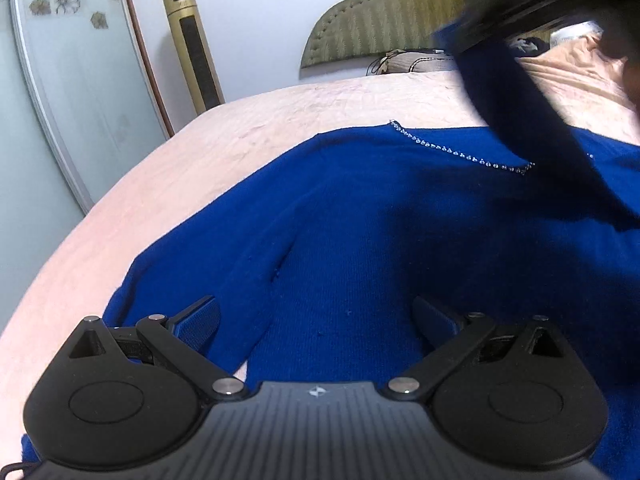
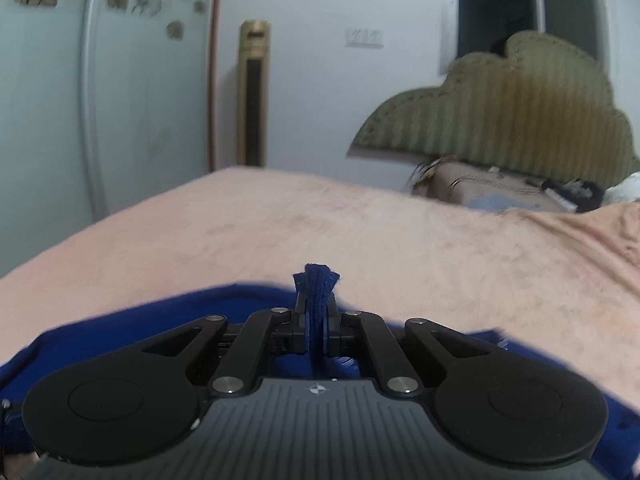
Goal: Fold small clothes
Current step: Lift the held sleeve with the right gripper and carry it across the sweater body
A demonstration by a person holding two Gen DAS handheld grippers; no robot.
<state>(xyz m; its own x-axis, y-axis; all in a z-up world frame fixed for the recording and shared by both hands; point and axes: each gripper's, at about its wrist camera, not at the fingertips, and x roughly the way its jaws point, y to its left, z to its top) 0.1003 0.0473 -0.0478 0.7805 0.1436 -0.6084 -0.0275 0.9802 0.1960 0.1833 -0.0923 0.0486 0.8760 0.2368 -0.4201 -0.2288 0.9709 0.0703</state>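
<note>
A royal blue knit sweater [image 1: 360,232] with a line of small beads along its neckline lies spread on a pink bedspread [image 1: 200,160]. My left gripper [image 1: 316,320] hovers just above its lower part, open, with only flat fabric below the wide-apart fingers. In the left wrist view the right gripper [image 1: 532,4] appears blurred at the top right, lifting a blue sleeve [image 1: 520,112] that hangs down to the sweater. In the right wrist view my right gripper [image 2: 316,312] is shut on a bunched bit of the blue sleeve [image 2: 316,280], which sticks out past the fingertips.
The pink bedspread [image 2: 360,232] stretches ahead to a green padded headboard [image 2: 520,112] with a pillow and small items at its foot. A gold tower unit [image 1: 192,44] stands by the white wall. A frosted flower-patterned door [image 1: 60,80] is on the left, past the bed's edge.
</note>
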